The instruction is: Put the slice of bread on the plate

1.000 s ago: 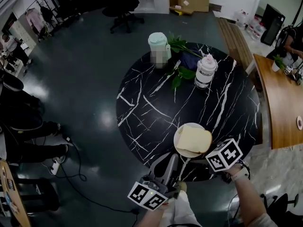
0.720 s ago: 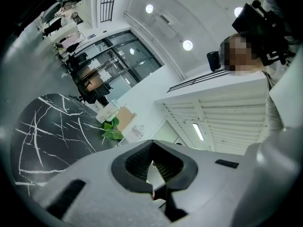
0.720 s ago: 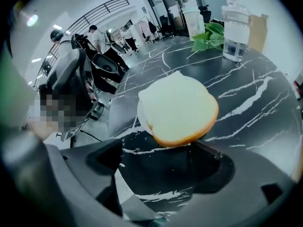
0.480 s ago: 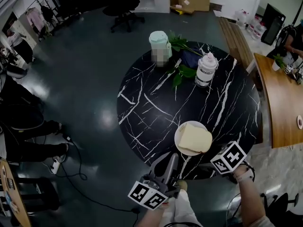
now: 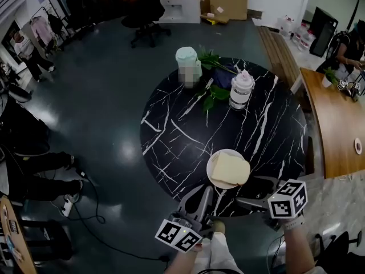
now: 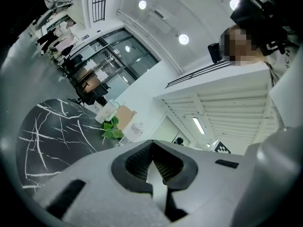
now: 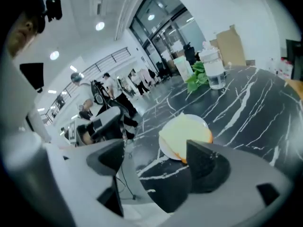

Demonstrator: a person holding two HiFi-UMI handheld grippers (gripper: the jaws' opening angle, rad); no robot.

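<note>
Round black marble-veined table [image 5: 182, 127], seen from above. Item 1: white plate [image 5: 210, 174] at the table's 6 o'clock edge, carrying the slice of bread [image 5: 231, 169], which lies flat and fills most of it. Item 2: mint-green jug [image 5: 186, 55] at 11 o'clock. Item 3: clear bottle [image 5: 240, 90] with a white cap near 12 o'clock. Item 4: green leaves [image 5: 218, 91] lying between jug and bottle. All 3 stand well apart from the plate, and nothing lies between plate and grippers. Right gripper [image 5: 246, 192]: at 5 o'clock of the plate, near it but apart, fingers released and wide with only bare table and the plate rim between them. Left gripper [image 5: 205, 192]: at 7 o'clock of the plate, over the table edge, fingers clenched together on nothing. Surroundings: a curved wooden table [image 5: 336, 130] at 3 o'clock, an office chair [image 5: 145, 19] on the grey floor at 11 o'clock. Against 1 s ago: the right gripper has drawn back from the plate toward 5 o'clock. Its marker cube [image 5: 288, 198] earlier sat just beside the bread. Bread, plate and left gripper are unchanged.
</note>
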